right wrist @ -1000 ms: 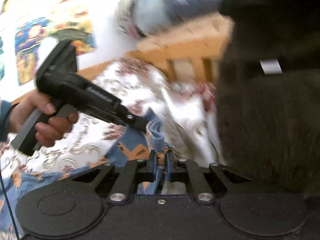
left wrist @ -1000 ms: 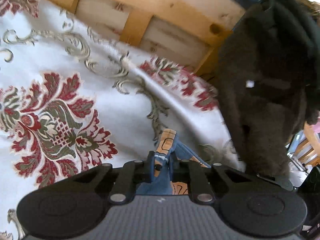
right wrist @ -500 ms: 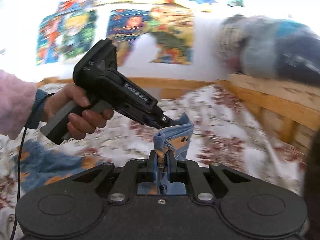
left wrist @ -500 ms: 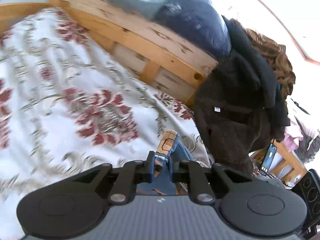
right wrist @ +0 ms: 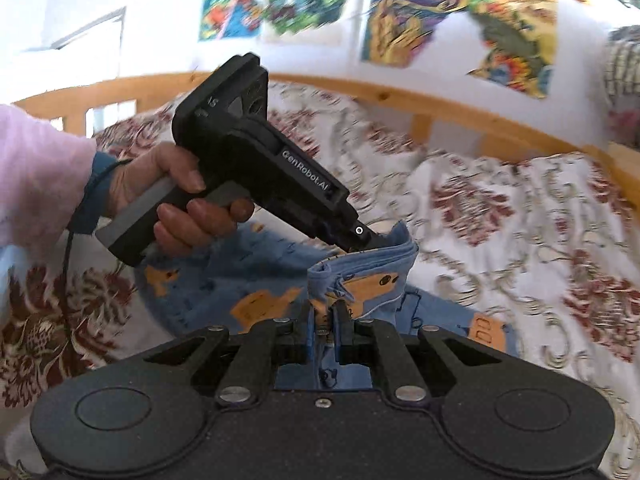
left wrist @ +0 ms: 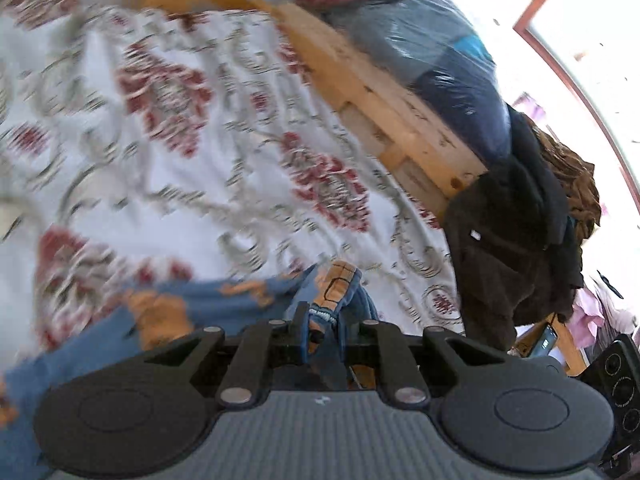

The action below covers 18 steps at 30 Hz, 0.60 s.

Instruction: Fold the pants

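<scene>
Right wrist view shows the right gripper closed narrow on a bunched edge of the pants, blue fabric with orange prints, which rises in a folded peak just beyond the fingertips. At the top of that peak the left gripper pinches the same edge, coming in from the left and angled downward; a hand in a pale pink sleeve grips its handle. The rest of the pants trails down and to the left onto the bed cover, white with red and grey floral patterns. A wooden bed rail runs behind, with colourful posters on the wall.

Left wrist view shows the left gripper clamped on a fold of the pants, which stretch away to the lower left over the blurred bed cover. Dark clothing hangs at the right end of the rail.
</scene>
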Motion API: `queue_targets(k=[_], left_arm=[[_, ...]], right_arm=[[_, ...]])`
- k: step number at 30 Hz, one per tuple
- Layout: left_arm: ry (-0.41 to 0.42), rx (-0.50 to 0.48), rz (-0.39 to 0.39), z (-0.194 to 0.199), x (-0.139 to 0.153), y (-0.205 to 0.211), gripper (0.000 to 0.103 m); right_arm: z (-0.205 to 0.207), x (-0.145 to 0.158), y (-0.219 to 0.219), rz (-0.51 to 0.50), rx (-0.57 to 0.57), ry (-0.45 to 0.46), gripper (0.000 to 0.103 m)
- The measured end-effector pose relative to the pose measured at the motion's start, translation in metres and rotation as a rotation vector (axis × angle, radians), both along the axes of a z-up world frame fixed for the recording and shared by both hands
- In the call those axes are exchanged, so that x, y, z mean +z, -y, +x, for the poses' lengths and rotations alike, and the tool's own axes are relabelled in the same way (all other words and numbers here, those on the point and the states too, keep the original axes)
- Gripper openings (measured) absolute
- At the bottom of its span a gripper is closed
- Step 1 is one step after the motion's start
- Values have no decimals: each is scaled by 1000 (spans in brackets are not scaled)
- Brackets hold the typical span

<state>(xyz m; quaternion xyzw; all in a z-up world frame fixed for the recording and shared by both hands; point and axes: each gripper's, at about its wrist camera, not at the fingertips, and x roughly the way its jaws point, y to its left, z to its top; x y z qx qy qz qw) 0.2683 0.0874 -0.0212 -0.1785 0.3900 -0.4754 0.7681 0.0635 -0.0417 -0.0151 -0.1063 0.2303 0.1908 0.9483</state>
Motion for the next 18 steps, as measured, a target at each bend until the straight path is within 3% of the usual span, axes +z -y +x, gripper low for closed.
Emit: queue_targets(k=[5, 12, 18], left_arm=[[-32, 46, 26, -5, -16, -23, 15], [-83, 88, 131, -5, -27, -29, 18], [-105, 152, 193, -15, -14, -53, 44]], right_arm=[[10, -11, -17, -41, 21, -29, 9], [15, -29, -32, -117, 46, -77, 10], [7, -38, -42, -171, 106, -105, 14]])
